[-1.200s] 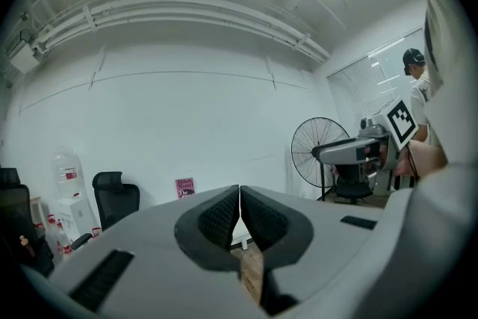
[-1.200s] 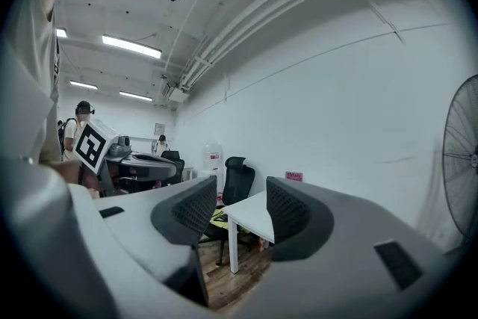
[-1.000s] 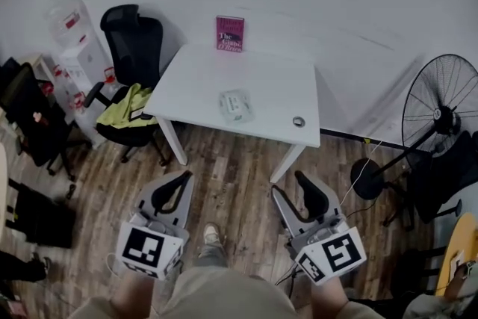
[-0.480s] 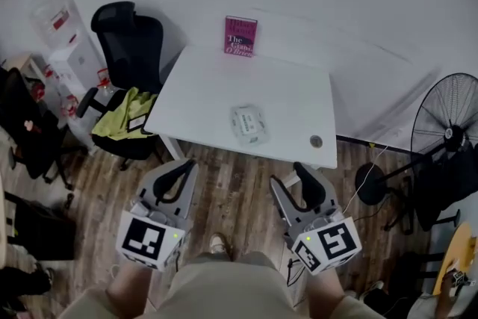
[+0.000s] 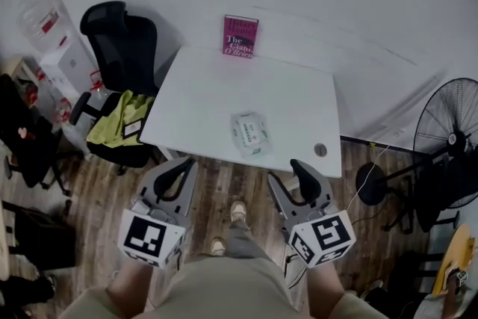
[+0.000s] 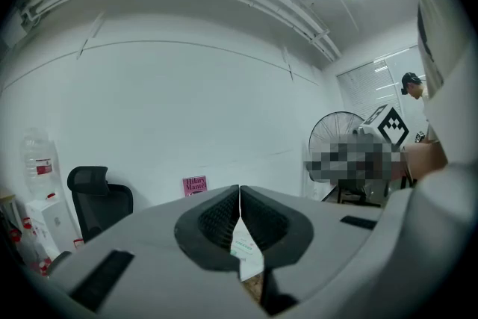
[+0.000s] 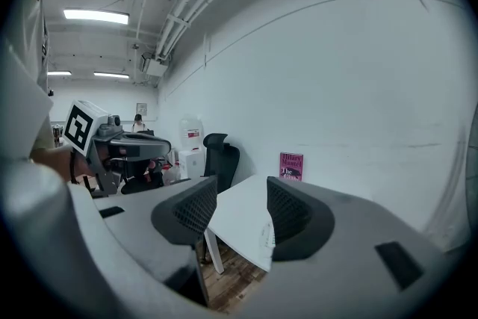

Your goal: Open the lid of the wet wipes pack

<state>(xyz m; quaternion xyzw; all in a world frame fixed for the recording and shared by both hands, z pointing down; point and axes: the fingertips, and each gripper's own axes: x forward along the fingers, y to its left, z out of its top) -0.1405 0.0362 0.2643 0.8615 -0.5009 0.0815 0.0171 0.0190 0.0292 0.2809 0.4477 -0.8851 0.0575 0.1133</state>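
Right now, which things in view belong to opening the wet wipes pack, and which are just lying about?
Job in hand:
wet wipes pack
white table under it
left gripper, shut and empty
right gripper, open and empty

Lying about:
pink book
black office chair
yellow-green garment
standing fan
water dispenser

Wet wipes pack (image 5: 250,132), lid closed, flat on table

Wipes pack (image 5: 250,133) on table (image 5: 216,97), book (image 5: 240,36) behind, chair (image 5: 119,48) left
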